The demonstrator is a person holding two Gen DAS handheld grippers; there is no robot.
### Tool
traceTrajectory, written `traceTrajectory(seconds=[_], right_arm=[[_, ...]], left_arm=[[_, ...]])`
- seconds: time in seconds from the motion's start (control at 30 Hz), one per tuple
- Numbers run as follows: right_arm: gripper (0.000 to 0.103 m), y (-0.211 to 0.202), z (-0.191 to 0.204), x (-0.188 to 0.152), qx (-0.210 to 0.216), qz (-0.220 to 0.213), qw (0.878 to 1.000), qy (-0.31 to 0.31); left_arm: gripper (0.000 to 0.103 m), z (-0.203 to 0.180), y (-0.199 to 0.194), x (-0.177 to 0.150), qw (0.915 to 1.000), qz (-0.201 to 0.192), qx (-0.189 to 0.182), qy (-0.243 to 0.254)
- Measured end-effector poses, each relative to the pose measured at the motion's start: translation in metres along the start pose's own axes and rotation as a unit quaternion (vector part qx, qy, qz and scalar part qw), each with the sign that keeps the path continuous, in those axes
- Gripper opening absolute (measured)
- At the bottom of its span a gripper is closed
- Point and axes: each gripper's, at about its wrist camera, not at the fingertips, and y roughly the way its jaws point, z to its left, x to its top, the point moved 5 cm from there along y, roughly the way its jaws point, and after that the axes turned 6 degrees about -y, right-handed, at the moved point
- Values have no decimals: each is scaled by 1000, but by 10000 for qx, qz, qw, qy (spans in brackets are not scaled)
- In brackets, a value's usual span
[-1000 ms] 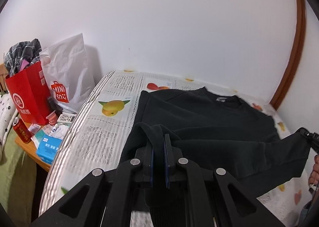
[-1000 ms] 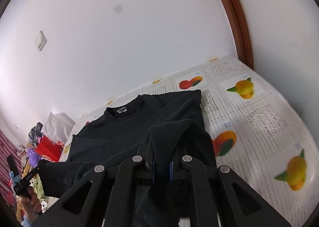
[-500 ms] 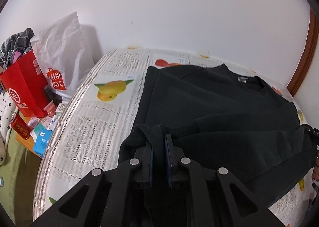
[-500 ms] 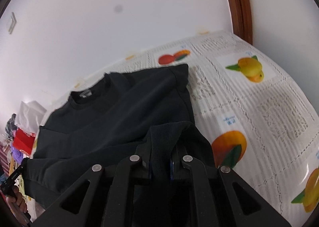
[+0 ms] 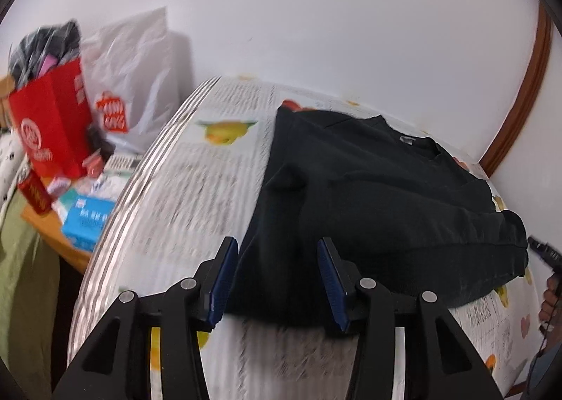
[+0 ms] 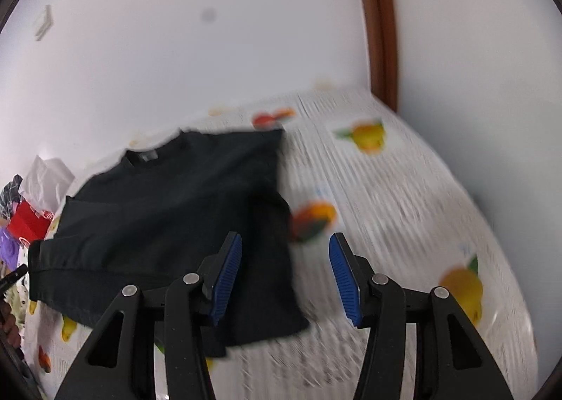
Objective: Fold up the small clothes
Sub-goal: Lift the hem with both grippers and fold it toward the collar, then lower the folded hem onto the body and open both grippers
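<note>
- Table (image 5: 182, 189): covered by a white cloth printed with text blocks and fruit pictures; it reaches the white wall at the far side. Both views are blurred by motion.
- Black top (image 5: 368, 196): lies on the table cloth, neckline and label toward the wall, the lower part folded up over the body so that a doubled edge faces the cameras. In the right wrist view the black top (image 6: 168, 210) occupies the left half of the table, with bare cloth to its right.
- Left gripper (image 5: 277, 271): jaws opening, blue pads apart. The near corner of the garment shows between them, but the pads do not press on it; nothing is held.
- Right gripper (image 6: 284, 271): jaws opening, pads apart. The other near corner of the garment lies by the left pad, untouched; nothing is held.
- White plastic bag (image 5: 137, 73) and red paper bag (image 5: 52, 122): standing beside the table's left end, against the wall.
- Blue box (image 5: 87, 220): on a lower surface below the bags.
</note>
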Motion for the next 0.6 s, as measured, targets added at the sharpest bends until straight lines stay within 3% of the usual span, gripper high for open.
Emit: traceTrajectory(seconds=[0.07,0.23,0.43,0.47,0.5,0.6], right_arm=[[51,8,-10,-13,117,241,9995,190],[51,20,-14,-36,808,449,9933,689],[51,35,-2,-32,903,584,9912,778],[49,36,0,-31,865,597,9917,745],[37,37,4,-30,850,622,9922,667],[21,33,14,-27,857,604,9938,379]], left_arm=[[54,10,1,-7,9999,106,-56,-90],[54,26,15,-18,9985,453,-124,-269],[54,16,33,-22,9980,609,-75,-135],[52,14,35,-23,9981,596,-63,-144],[48,13,35,-22,9983,560,-41,-145],[21,7,36,-22,9981,567,-142,-177]])
